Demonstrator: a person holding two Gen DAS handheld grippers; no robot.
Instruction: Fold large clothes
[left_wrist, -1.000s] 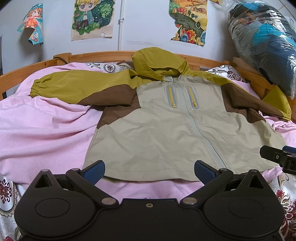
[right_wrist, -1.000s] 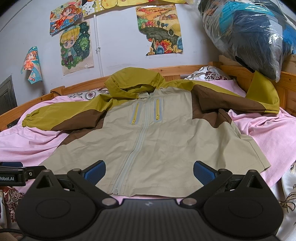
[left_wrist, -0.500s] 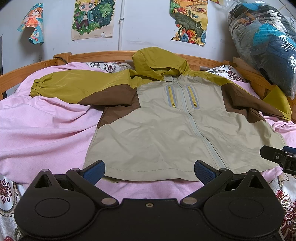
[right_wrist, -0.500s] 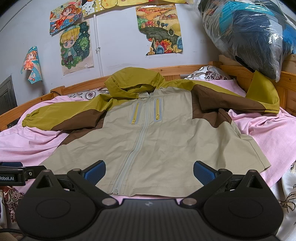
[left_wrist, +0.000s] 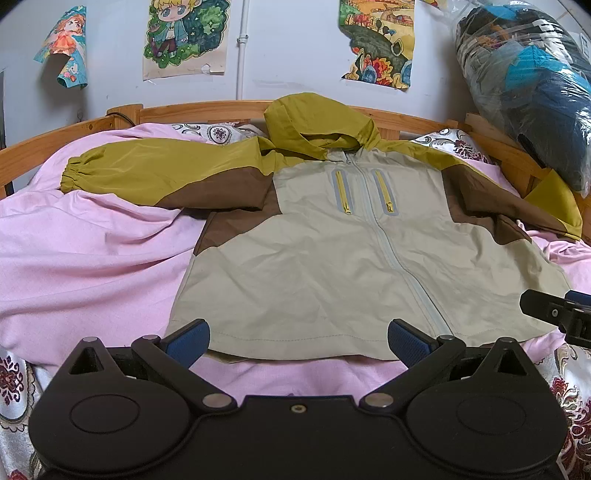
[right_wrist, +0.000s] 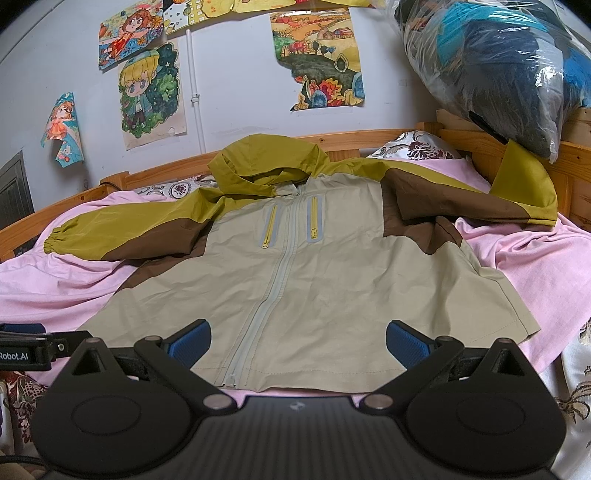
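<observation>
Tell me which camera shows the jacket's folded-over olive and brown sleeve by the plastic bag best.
The right wrist view: the folded olive and brown sleeve lies whole, its olive end doubled back. In the left wrist view the same sleeve sits squeezed at the frame's right edge.

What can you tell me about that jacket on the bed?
The jacket is a hooded windbreaker of thin, slightly creased fabric: beige body, brown shoulder patches, olive hood and sleeves. It lies front up, zipped, spread flat on a pink sheet, hood toward the wall. Two yellow chest zips flank the pale centre zip. One sleeve stretches out sideways; the other runs up against the bed frame. Neither gripper touches it.
</observation>
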